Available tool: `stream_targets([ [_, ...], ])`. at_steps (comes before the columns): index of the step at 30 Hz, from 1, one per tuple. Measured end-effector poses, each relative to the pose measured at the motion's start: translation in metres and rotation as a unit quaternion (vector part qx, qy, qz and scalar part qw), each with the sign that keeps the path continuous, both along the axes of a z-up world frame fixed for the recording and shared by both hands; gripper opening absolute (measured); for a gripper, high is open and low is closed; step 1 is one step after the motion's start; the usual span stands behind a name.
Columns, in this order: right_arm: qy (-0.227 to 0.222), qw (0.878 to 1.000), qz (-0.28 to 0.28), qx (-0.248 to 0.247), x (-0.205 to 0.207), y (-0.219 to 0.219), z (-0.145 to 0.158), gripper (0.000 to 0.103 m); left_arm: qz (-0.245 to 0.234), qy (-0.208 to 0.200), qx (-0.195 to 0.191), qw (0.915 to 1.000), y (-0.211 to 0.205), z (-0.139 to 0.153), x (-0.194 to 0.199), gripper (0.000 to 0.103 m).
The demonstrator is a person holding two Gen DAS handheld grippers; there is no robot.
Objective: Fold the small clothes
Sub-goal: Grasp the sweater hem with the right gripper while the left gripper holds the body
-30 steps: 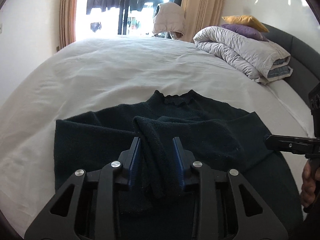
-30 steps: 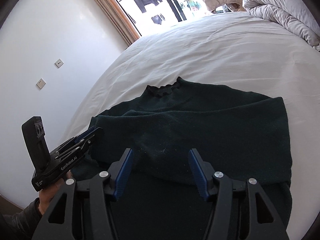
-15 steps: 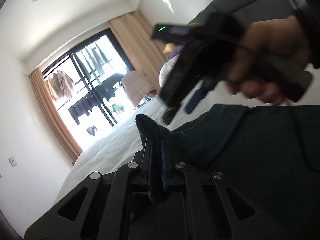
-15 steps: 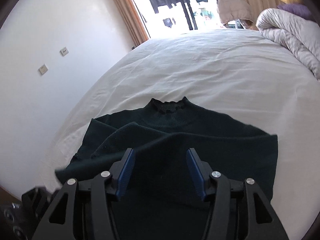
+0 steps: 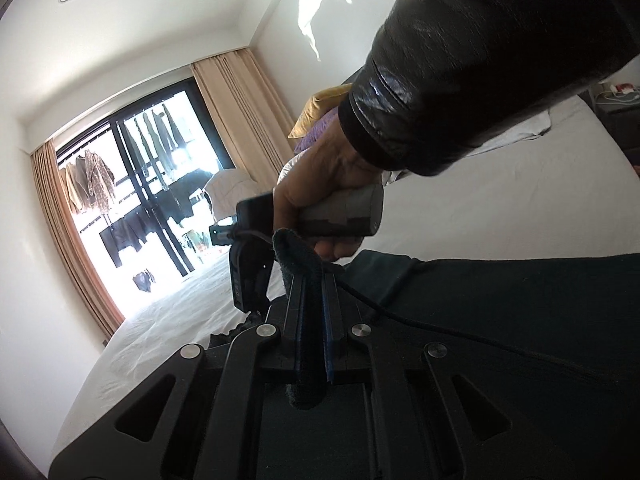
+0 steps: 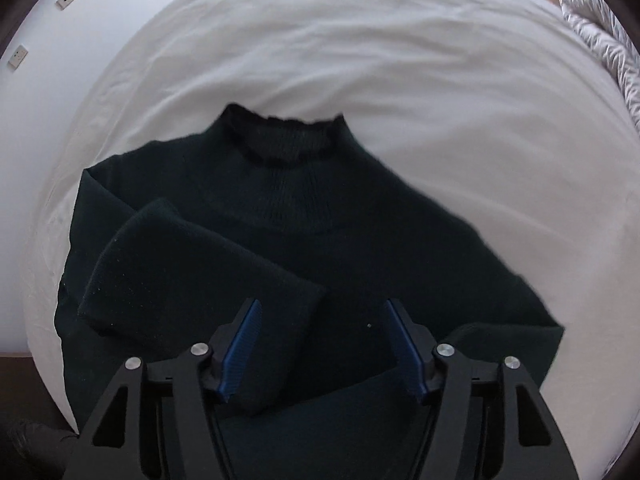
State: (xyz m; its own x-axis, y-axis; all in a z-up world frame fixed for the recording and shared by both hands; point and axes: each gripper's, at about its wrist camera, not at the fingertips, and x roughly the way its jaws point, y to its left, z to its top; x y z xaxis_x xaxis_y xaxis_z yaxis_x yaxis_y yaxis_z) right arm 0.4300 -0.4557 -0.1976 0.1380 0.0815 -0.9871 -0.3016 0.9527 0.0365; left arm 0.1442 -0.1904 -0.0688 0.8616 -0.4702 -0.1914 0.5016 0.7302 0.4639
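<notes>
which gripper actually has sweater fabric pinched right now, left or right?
The left gripper: its jaws are shut on a fold of the dark sweater. The right gripper hangs open above the sweater, with nothing pinched.

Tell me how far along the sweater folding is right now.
Early stage. Done: one sleeve already lies folded across the dark sweater on the white bed. In hand: the left hand-held gripper is shut on a fold of the knit, and the right hand-held gripper hangs open above the body. Left: folding the rest of the body.
</notes>
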Motion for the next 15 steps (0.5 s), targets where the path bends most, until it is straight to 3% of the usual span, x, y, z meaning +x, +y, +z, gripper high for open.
stream_targets([
  [1, 0.017, 1.0, -0.004, 0.005, -0.002, -0.001, -0.009, 0.053, 0.0, 0.003, -0.002, 1.0, 0.002, -0.001, 0.0, 0.006],
  [3, 0.028, 1.0, -0.005, 0.01, -0.006, 0.001, -0.019, 0.052, 0.0, 0.007, -0.003, 1.0, 0.004, -0.004, 0.006, 0.006],
  [5, 0.031, 0.999, -0.011, 0.025, -0.008, 0.001, -0.02, 0.041, 0.0, 0.009, -0.004, 0.9999, 0.005, -0.001, -0.001, 0.006],
  [6, 0.032, 0.999, -0.013, 0.035, -0.008, 0.002, -0.02, 0.03, 0.001, 0.009, -0.006, 0.9999, 0.005, 0.002, -0.004, 0.006],
  [7, 0.031, 0.999, -0.013, 0.041, -0.01, 0.004, -0.019, 0.028, 0.0, 0.01, -0.008, 0.9999, 0.003, 0.004, -0.008, 0.006],
  [8, 0.026, 0.999, -0.008, 0.033, -0.012, 0.007, -0.02, 0.025, 0.0, 0.012, -0.01, 0.9999, 0.003, 0.005, -0.008, 0.006],
  [9, 0.019, 1.0, -0.004, 0.023, -0.015, 0.008, -0.02, 0.014, 0.0, 0.013, -0.012, 0.9998, 0.003, 0.006, -0.009, 0.006],
  [10, 0.012, 1.0, -0.005, 0.013, -0.018, 0.008, -0.018, 0.01, -0.001, 0.013, -0.014, 0.9998, 0.002, 0.008, -0.012, 0.006],
  [12, 0.005, 1.0, -0.01, 0.005, -0.024, 0.005, -0.012, 0.004, -0.002, 0.015, -0.021, 0.9997, 0.003, 0.014, -0.014, 0.006],
  [15, 0.005, 0.999, -0.006, -0.036, -0.032, -0.003, -0.011, 0.004, -0.005, 0.017, -0.031, 0.9994, 0.003, 0.018, -0.014, 0.006],
])
